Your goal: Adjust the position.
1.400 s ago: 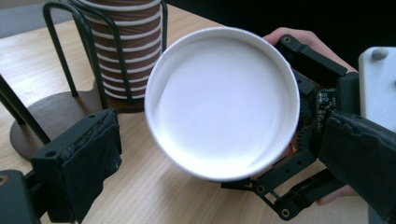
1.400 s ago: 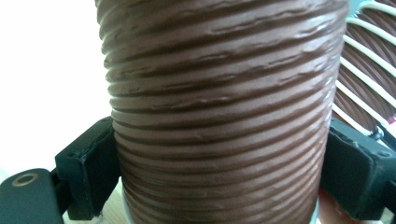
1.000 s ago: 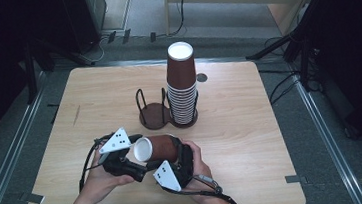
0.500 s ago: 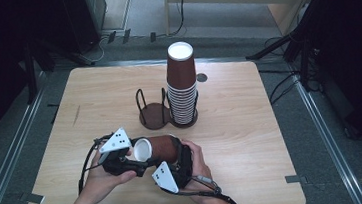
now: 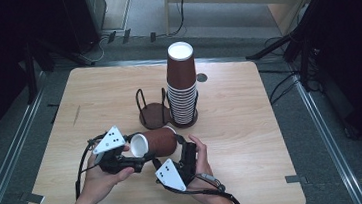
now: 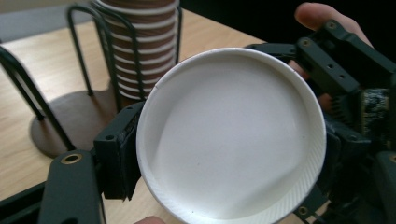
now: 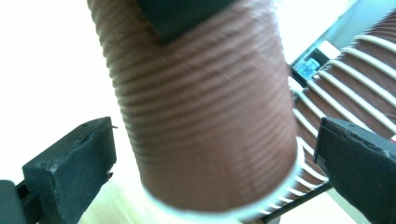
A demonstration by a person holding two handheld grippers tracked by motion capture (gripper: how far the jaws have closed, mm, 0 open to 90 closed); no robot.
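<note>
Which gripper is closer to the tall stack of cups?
Right. The right gripper sits just in front of the cup stack; the left gripper is farther left, shut on the single cup.

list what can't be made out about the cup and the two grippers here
- Cup: left gripper view shows its open mouth; its brown wall is hidden behind the rim.
- Cup bottom: right gripper view, cut off by the top edge.
- Right gripper fingers: whether they touch the cup, blurred.
- Left gripper: high view, fingers too small.
</note>
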